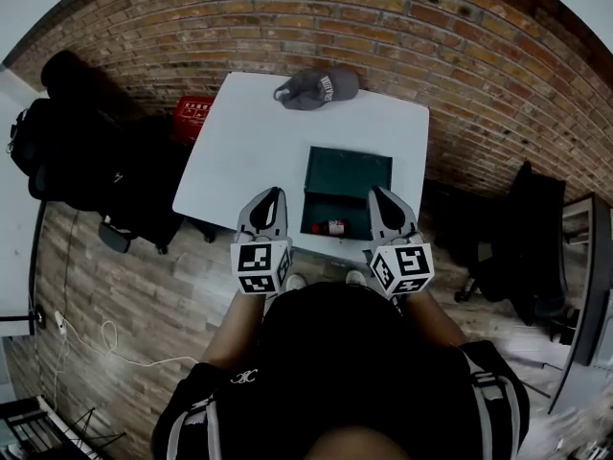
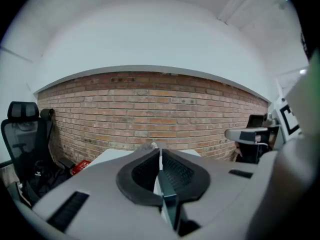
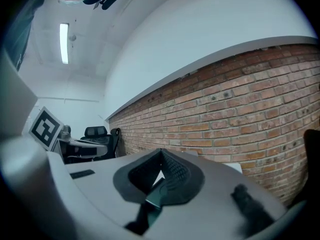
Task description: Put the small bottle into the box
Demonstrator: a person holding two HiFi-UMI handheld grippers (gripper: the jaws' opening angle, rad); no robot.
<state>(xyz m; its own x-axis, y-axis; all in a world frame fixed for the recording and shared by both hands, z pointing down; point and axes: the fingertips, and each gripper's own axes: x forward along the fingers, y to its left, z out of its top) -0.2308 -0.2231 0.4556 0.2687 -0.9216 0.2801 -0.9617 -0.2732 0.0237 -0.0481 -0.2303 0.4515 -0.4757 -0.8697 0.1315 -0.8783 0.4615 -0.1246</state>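
One small bottle (image 1: pixel 331 227) lies in one box (image 1: pixel 349 172); left gripper (image 1: pixel 275 193) and right gripper (image 1: pixel 375 195) jaws closed, empty.

We find the box (image 1: pixel 350 171) on the surface (image 1: pixel 244 142) at its near edge, between our left gripper (image 1: pixel 273 193) and right gripper (image 1: pixel 375 194); the small bottle (image 1: pixel 332 227) lies in the box's near end; a cap (image 1: pixel 316 88) sits at the far edge

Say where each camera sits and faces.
Head view: on the person's head, down at table, box, small bottle; torso, left hand-held gripper, right hand-held gripper show.
Left gripper view: on the left one, along its jaws toward the brick wall.
Right gripper view: on the right one, past its jaws, same wall.
Gripper views share the wall.
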